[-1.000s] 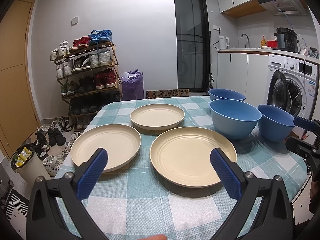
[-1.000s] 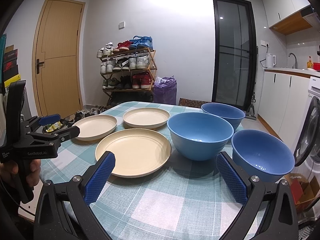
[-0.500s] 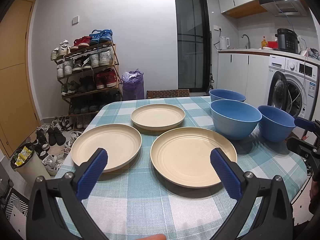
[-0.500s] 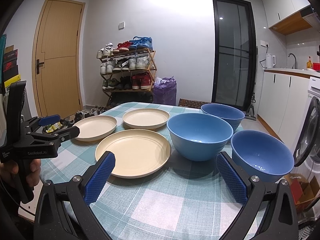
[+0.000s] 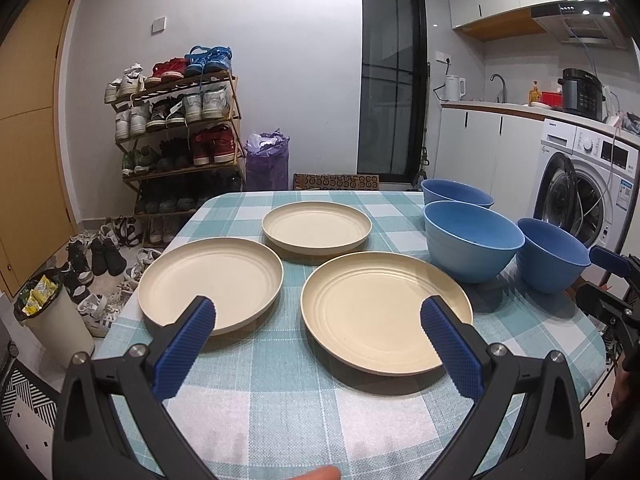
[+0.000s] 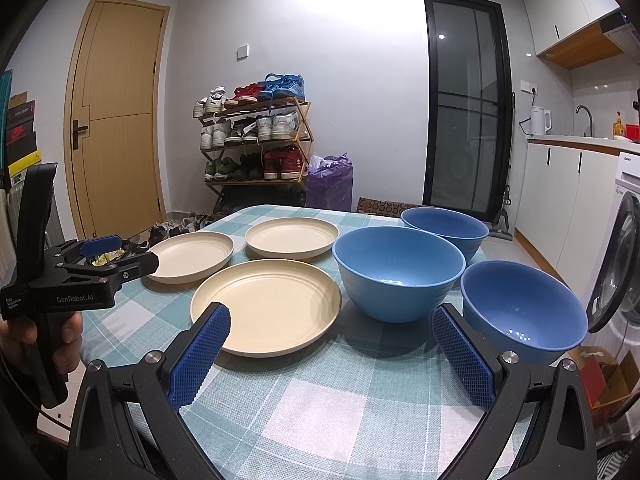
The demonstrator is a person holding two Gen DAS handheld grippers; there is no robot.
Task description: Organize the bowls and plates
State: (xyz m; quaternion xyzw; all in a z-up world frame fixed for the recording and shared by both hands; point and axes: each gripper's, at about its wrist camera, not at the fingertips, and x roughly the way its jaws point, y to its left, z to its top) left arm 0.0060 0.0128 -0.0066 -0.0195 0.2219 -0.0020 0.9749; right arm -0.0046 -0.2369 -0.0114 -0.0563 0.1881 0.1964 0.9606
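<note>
Three cream plates lie on the checked table [image 5: 280,400]: a near one [image 5: 384,312], a left one [image 5: 208,280] and a far one [image 5: 316,228]. Three blue bowls stand to the right: a middle bowl [image 5: 472,240], a far bowl [image 5: 456,194] and a right bowl [image 5: 552,254]. My left gripper [image 5: 318,316] is open above the near edge, between the left and near plates. My right gripper [image 6: 332,328] is open, in front of the near plate [image 6: 266,308] and the middle bowl [image 6: 398,272], with the right bowl [image 6: 520,312] beside its right finger. Neither gripper holds anything.
A shoe rack [image 5: 180,136], a purple bag [image 5: 266,160] and a waste bin [image 5: 52,316] stand beyond the table's left side. A washing machine [image 5: 584,192] and a kitchen counter are to the right. A hand [image 6: 24,344] holds the left gripper's handle at the table's left edge.
Both views have shifted only slightly; the plates and bowls have not moved and both grippers remain open.
</note>
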